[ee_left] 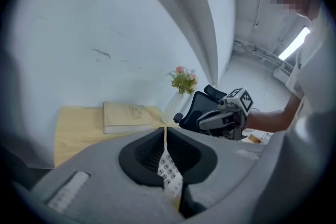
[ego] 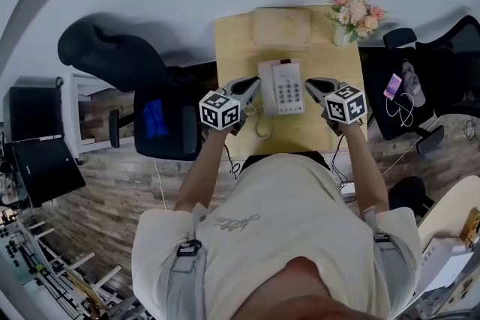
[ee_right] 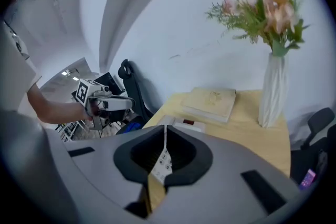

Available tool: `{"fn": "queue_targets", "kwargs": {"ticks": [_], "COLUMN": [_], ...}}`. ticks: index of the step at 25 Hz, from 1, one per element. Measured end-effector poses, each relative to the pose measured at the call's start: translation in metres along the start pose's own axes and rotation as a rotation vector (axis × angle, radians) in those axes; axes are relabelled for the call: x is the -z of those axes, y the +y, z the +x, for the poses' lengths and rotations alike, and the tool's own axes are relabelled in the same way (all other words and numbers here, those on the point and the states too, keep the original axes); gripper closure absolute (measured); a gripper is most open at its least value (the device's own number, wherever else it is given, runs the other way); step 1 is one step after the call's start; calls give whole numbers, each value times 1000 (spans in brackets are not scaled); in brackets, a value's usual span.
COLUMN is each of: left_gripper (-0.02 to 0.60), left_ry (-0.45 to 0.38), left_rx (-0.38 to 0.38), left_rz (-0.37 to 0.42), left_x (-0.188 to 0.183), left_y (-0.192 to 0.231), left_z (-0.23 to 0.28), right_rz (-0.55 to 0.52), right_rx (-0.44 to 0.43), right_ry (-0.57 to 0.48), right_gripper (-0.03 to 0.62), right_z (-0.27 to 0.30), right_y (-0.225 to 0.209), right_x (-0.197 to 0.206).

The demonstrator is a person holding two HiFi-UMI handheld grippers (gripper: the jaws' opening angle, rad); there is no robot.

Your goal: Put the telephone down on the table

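head view: telephone (ego: 281, 88) lies flat on the light wood table (ego: 232, 37), keypad up, near the middle of the table's near half. its cord (ego: 259, 125) curls off the near left corner toward the table's edge. nothing holds the telephone.

left gripper (ego: 253, 88) sits just beside the telephone's left edge, right gripper (ego: 313, 88) just beside its right edge, both tips pointing in toward it. cannot tell from the head view whether the tips touch the telephone's casing. both gripper views look down on the keypad, so i judge both are off it and above it.

jaws: the left gripper view shows the two jaws meeting in a thin line at the tip with nothing between them, so closed and empty. the keypad shows only through the gap lower down, below the jaws. the right gripper view shows the same: jaws closed together, empty, keypad visible underneath and the telephone's far end past the tips.

other stuff on the table: a closed pale book (ego: 281, 28) at the far end, well apart from the telephone. a white vase of flowers (ego: 352, 15) stands at the far right corner. a dark office chair (ego: 112, 56) is off to the left of the table.

progress: judging from how things lie, the put-down is done. the telephone is on the table, resting flat, with no grip on it. nothing of the task looks left except pulling the grippers clear. low risk, only a nudge to the telephone or a snag on the cord on the left side.
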State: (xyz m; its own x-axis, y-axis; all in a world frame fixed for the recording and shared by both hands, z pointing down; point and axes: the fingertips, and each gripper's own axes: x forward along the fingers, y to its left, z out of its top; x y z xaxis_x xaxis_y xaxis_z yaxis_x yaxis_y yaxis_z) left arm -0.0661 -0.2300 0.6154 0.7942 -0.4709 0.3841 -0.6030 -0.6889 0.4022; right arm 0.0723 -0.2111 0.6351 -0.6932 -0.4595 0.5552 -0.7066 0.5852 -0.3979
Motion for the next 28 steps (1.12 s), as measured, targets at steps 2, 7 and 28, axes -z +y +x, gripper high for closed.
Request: {"fn": "queue_targets", "kwargs": {"ticks": [2,7,28], "left_gripper": [562,565,565], "left_ry": [-34,-95,-341], "left_rx": [-8,-48,-139], "left_rz": [18,118,300], "left_x": [-14,-57,-188], "left_y": [-9,-35,-99], "left_z": [-6,-23,-86], "right_rz": [-29,-109,-368], "right_rx": [0,-9,-31], "right_ry": [-42,-121,-446], "right_gripper": [591,592,592], "right_z": [-10,-34,-117], "right_y": [9,32,130], "right_x": [-14,-46,-180]}}
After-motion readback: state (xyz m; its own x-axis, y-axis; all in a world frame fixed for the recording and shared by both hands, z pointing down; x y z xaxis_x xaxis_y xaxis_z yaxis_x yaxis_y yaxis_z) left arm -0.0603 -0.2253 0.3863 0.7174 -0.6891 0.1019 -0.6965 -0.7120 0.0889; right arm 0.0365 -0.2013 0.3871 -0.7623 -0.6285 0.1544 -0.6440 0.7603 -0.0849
